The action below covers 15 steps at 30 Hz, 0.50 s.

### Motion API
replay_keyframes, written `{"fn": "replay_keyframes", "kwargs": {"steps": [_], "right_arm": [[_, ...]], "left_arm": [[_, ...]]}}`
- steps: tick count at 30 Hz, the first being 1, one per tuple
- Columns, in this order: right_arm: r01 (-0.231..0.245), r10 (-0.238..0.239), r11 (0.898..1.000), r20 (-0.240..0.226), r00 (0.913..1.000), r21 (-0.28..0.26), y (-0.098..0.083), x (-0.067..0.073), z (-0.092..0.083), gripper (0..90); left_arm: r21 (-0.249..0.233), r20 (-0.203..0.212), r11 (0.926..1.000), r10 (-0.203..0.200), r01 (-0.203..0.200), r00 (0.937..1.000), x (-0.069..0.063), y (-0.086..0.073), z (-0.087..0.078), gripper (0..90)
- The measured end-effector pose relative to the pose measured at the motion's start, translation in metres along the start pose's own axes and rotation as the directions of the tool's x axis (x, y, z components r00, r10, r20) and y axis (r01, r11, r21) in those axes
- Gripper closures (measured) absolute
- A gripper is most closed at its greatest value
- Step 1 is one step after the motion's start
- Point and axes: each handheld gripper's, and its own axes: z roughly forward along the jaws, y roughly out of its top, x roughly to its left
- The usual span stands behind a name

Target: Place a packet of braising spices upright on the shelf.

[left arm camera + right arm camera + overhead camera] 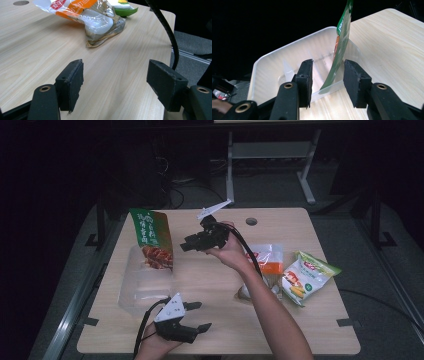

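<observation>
A green snack bag (152, 237) stands upright at the far end of a clear plastic bin (137, 290) on the left of the table. My right gripper (186, 245) hovers over the table's middle and points left at the bag, a short way off it. In the right gripper view its jaws (327, 67) stand open with nothing pressed between them; the bag (340, 45) shows edge-on beyond them, inside the bin (274, 62). My left gripper (200, 315) rests low near the front edge, open and empty (115, 72), over bare wood.
An orange-and-white packet (265, 260) (87, 17) and a yellow-green corn snack bag (307, 275) (123, 6) lie on the table's right side. A round cable hole (251, 221) sits near the far edge. The right gripper's cable (167, 27) crosses the table's right part.
</observation>
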Motion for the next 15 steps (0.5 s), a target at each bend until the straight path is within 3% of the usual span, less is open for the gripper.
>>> {"fn": "replay_keyframes", "kwargs": {"steps": [6, 15], "right_arm": [[-0.005, 0.005, 1.000, 0.003, 1.0000, -0.010, -0.013, 0.003, -0.014, 56.9], [-0.045, 0.046, 0.999, 0.023, 0.9987, -0.025, -0.055, 0.008, -0.050, 54.1]], "left_arm": [[-0.001, 0.003, 1.0000, 0.002, -0.002, 1.0000, 0.000, -0.001, 0.000, 29.0], [-0.010, 0.003, 0.9998, -0.014, 0.015, 0.9999, 0.002, -0.001, -0.001, 28.9]]}}
